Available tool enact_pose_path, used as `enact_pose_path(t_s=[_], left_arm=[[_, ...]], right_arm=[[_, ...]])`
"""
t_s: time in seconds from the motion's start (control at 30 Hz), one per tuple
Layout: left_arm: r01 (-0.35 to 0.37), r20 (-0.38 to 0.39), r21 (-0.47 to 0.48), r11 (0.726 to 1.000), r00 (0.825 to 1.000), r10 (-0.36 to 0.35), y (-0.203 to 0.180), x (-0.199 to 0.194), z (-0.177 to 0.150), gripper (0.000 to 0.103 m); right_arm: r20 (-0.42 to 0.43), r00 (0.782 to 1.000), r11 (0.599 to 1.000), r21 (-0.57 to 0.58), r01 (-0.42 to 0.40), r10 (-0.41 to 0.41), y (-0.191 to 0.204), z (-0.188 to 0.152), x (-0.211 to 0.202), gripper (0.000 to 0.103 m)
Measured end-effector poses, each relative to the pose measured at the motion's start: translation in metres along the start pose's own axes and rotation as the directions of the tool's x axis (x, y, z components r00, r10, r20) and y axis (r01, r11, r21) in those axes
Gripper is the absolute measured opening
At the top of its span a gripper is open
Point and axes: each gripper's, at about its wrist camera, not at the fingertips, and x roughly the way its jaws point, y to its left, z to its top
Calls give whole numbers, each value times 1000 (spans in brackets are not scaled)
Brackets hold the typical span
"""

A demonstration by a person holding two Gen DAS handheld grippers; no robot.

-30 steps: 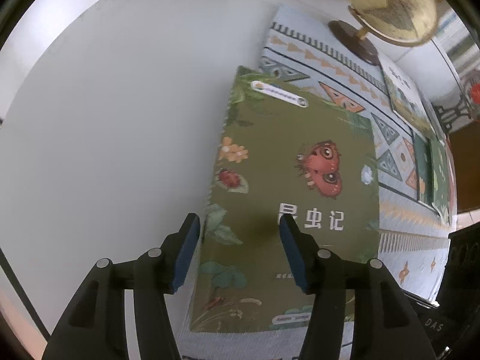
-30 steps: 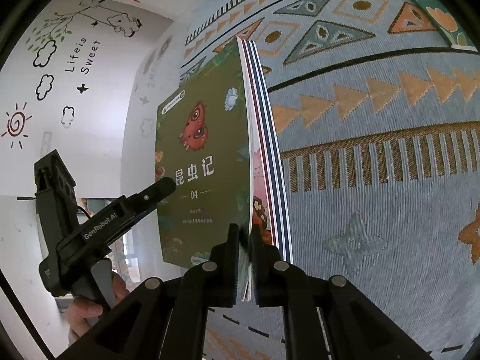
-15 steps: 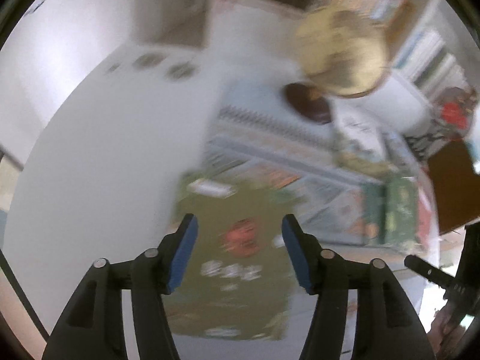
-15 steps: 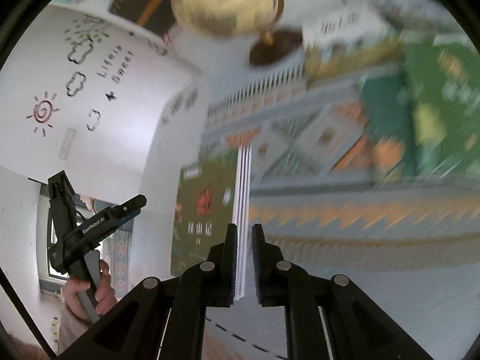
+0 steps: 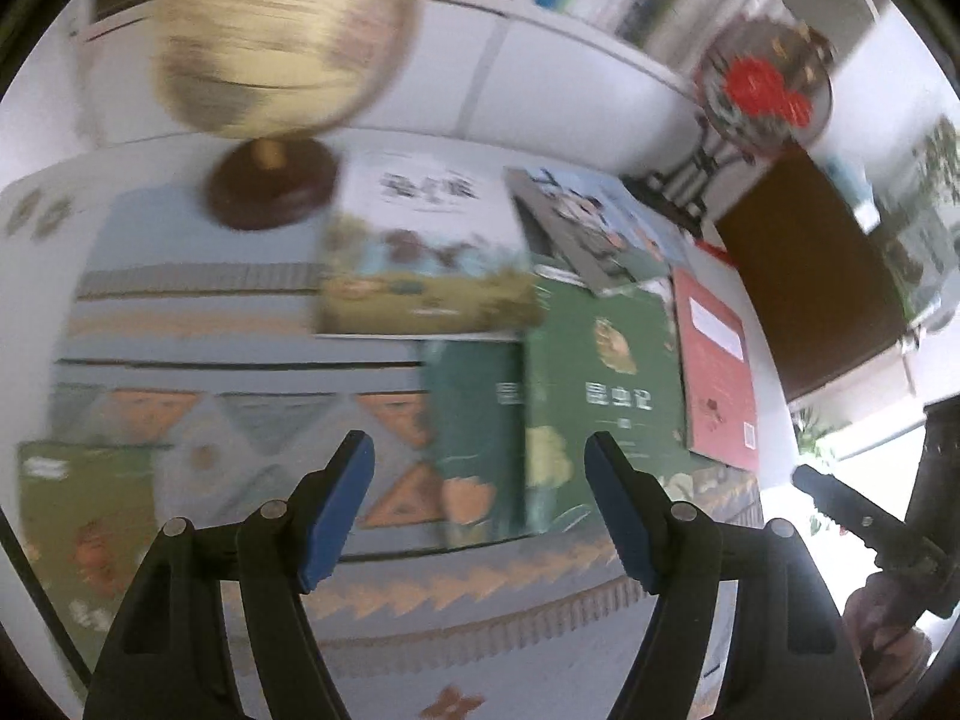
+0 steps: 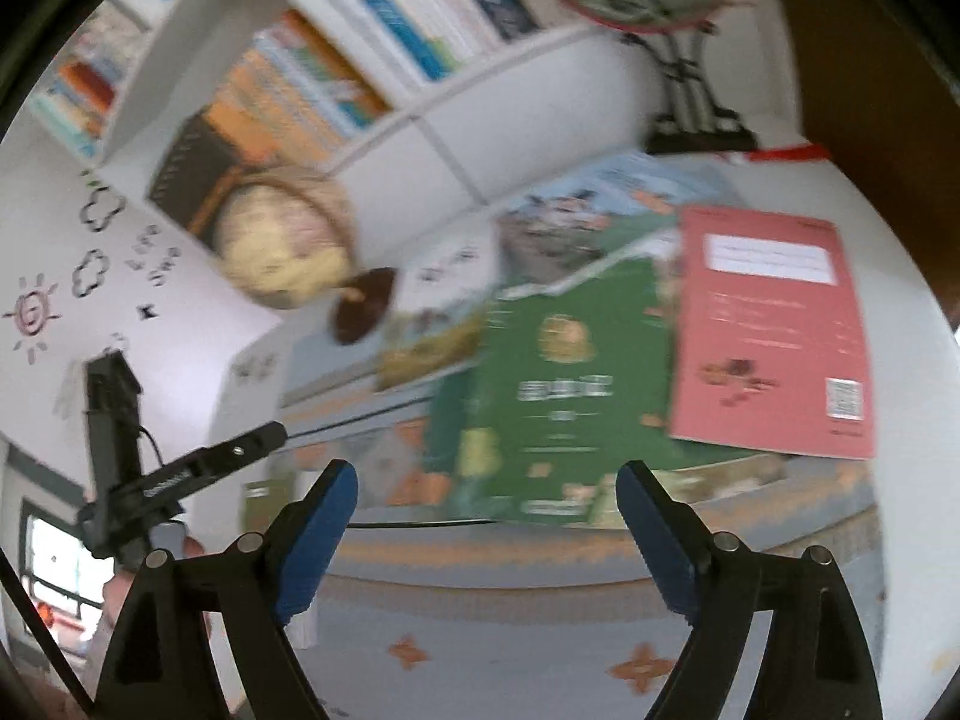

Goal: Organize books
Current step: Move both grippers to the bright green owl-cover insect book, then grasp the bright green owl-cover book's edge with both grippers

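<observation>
Right wrist view: green book (image 6: 570, 384) lies flat on patterned cloth (image 6: 540, 630), long axis 12-to-6, just past right gripper (image 6: 486, 531) at 12 o'clock; jaws opening wide, nothing btwn. Pink book (image 6: 774, 330) at 2, overlapping green one. Left gripper (image 5: 480, 501) also opening, empty; same book at its 1 o'clock. Right hand looks nearer, better lined up.

Six books (image 5: 606, 384) on the table — one globe (image 5: 282, 36), one fan (image 5: 762, 90).
</observation>
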Motion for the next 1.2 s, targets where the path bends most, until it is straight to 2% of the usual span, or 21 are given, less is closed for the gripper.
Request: enact_pose_path(t_s=[0.1, 0.23, 0.33, 0.5, 0.53, 0.63, 0.73, 0.77, 0.8, 0.87, 1.0, 1.13, 1.2], left_arm=[[-5, -51, 30, 1000, 999, 7, -20, 33, -3, 71], [-16, -105, 22, 1000, 994, 19, -26, 72, -5, 71], [-9, -136, 7, 1000, 991, 10, -25, 92, -8, 71], [-14, -177, 13, 1000, 984, 16, -24, 116, -16, 71], [-8, -152, 30, 1000, 988, 13, -27, 114, -17, 72], [15, -157, 49, 999, 988, -7, -33, 116, -17, 72], [103, -178, 55, 993, 980, -92, -43, 117, -20, 73], [103, -184, 65, 993, 979, -90, -47, 118, -22, 74], [68, -182, 103, 992, 982, -48, -52, 118, -27, 74], [45, -187, 142, 989, 982, -17, -58, 115, -37, 74], [85, -221, 122, 989, 974, -57, -59, 103, -61, 74], [113, -270, 110, 988, 960, -79, -56, 94, -91, 73], [114, -252, 117, 986, 964, -82, -56, 91, -97, 74]], right_arm=[[-40, 999, 1000, 20, 14, -14, -27, 4, 17, 87], [-95, 995, 998, 33, 45, -41, -53, 8, 50, 87], [-148, 988, 998, 37, 42, -36, -66, 8, 75, 87], [-181, 983, 999, 23, 30, -25, -71, 5, 97, 87], [-184, 983, 999, 20, 27, -23, -71, 5, 101, 87], [-174, 984, 999, 12, 48, -45, -73, 4, 111, 86], [-150, 988, 999, 0, 38, -38, -72, 2, 115, 86], [-160, 987, 1000, -1, 17, -17, -70, 2, 117, 86], [-164, 986, 1000, -5, 15, -15, -69, 2, 117, 87], [-177, 984, 1000, -20, 19, -22, -65, -1, 117, 87], [-210, 978, 1000, -2, 8, -8, -69, -13, 111, 87], [-250, 968, 999, 21, -27, 32, -74, -47, 99, 87], [-240, 970, 999, 9, -42, 43, -74, -58, 91, 87]])
